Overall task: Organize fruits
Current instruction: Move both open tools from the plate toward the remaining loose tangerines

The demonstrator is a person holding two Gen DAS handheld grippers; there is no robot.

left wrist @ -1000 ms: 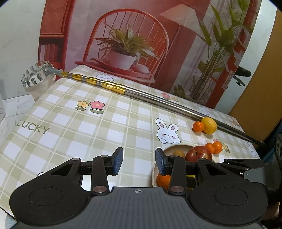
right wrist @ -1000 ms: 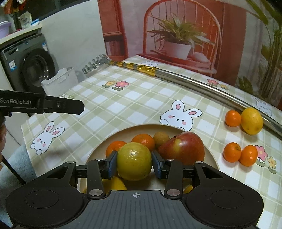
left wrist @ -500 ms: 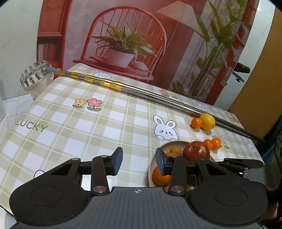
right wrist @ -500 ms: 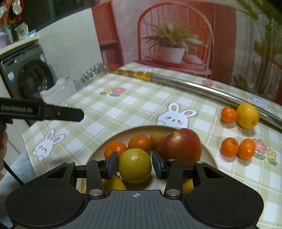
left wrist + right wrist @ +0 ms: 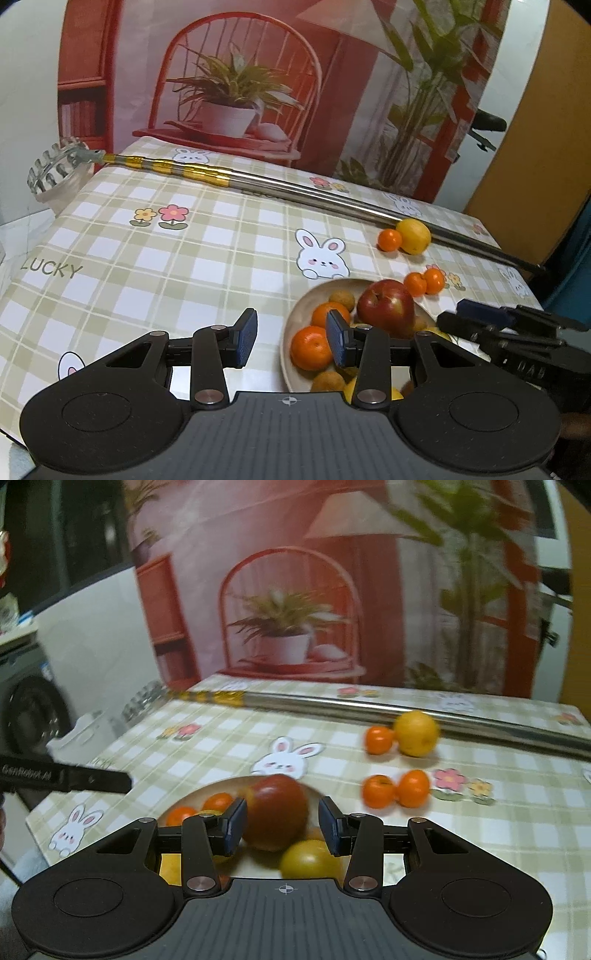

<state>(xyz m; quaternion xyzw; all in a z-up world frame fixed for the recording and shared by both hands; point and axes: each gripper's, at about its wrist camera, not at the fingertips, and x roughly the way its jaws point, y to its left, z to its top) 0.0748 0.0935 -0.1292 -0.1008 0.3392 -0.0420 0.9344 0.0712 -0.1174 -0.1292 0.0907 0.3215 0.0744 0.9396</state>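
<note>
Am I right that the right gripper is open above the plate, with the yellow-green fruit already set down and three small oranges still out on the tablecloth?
Not quite: four small oranges are still on the tablecloth, one beside the lemon and a pair nearer the plate, as the right wrist view shows. The right gripper is open, and the yellow-green fruit lies in the plate.

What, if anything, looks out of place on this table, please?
A long metal pole with a toothed picker head lies diagonally across the tablecloth, its head overhanging the edge; odd beside the plate of fruit.
</note>
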